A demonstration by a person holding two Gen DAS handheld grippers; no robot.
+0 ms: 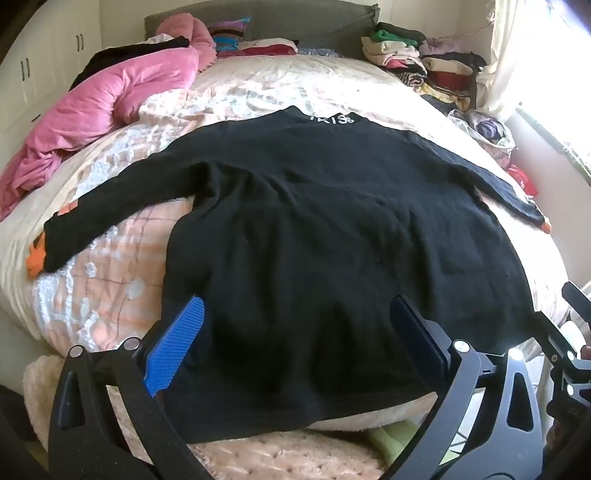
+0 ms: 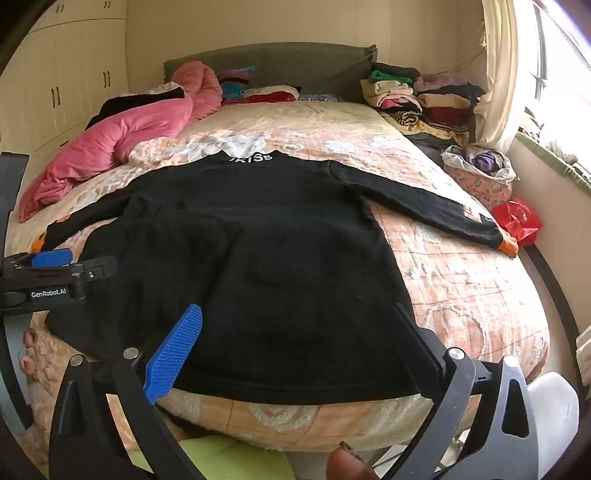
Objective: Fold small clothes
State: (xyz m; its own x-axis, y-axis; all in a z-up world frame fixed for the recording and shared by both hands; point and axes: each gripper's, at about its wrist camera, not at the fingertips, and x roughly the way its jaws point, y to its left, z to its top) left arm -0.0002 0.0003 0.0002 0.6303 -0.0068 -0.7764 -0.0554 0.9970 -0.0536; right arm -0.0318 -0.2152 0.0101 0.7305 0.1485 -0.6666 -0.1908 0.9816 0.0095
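- A black long-sleeved top (image 1: 314,236) lies spread flat on the bed (image 1: 258,92), its back up, with the hem at the near edge of the bed and the collar toward the headboard (image 1: 295,22).
- White lettering shows on the collar (image 2: 251,158); I cannot read it fully.
- Both sleeves stretch outward: one reaches toward the left edge of the bed, the other toward the right edge, and each ends in an orange cuff (image 2: 508,243).
- The left gripper (image 1: 295,332) hangs over the hem near the bed's near-left corner, jaws spread wide, nothing between the pads; it is released.
- The right gripper (image 2: 299,339) hovers above the hem toward the near-right side, jaws likewise spread wide and grasping nothing.
- In the right wrist view the left gripper also appears at the left edge of the bed, just above the cloth.
- A pink blanket (image 1: 110,99) lies bunched along the bed's far-left edge.
- Stacks of folded clothes (image 1: 417,62) sit in the far-right corner, beside the headboard.
- A red bag (image 2: 517,219) lies off the right edge of the bed, under the window.
- The bedspread (image 2: 461,280) is peach with a pale pattern.
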